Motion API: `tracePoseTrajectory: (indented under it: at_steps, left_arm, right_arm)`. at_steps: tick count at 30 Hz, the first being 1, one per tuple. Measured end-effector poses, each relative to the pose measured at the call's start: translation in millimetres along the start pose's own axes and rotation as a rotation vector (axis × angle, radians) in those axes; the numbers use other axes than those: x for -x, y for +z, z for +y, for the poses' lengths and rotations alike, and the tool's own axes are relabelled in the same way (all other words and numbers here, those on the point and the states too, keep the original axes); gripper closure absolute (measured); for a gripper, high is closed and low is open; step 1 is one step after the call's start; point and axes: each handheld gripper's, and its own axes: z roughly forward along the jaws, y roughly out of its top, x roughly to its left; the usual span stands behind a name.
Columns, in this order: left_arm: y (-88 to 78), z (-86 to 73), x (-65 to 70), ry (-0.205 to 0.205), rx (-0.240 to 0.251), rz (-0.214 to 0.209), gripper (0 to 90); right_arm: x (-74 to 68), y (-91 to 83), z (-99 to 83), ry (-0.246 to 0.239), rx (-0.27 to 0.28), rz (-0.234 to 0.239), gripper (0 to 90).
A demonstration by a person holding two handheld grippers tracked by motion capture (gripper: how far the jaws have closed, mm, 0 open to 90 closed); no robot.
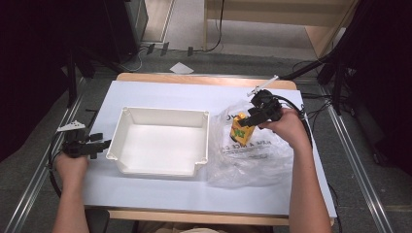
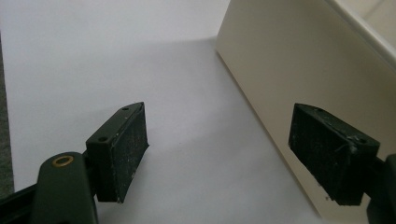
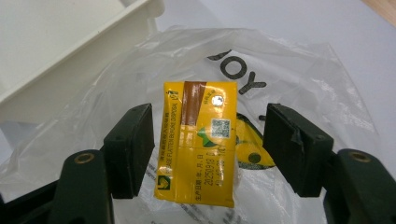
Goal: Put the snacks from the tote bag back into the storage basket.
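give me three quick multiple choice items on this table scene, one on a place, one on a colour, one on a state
1. Where does the yellow packet lie?
A. in the white tray
B. on the clear plastic bag
C. on the floor

2. What colour is the tray?
A. white
B. blue
C. red

3. How do the right gripper jaws stand?
A. pressed shut on the bag
B. shut, holding nothing
C. open around the packet

Key: 1 B, the plastic bag spreads under it; 2 A, its walls are white; 3 C, gaps show either side of the packet.

One bin (image 1: 127, 127), one bag (image 1: 262, 158), one carton (image 1: 241, 130)
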Motion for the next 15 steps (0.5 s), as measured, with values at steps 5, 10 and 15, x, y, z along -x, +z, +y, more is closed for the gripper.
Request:
tracePoseTrajectory:
  at_steps: [5,10,15]
  left_arm:
    - [0.2,0.0,0.1,0.0,-0.002,0.001,20.8]
    - [0.4,0.0,0.1,0.0,-0.001,0.001,20.9]
    - [0.6,0.1,0.3,-0.001,-0.002,0.002,20.8]
  right_arm:
    - [-2.2,5.8,1.1,-0.007,-0.025,-0.005,34.7]
    - [-2.9,13.4,1.8,-0.012,-0.046,-0.016,34.6]
    - [-1.8,17.9,1.2,-0.01,-0.053,-0.005,35.5]
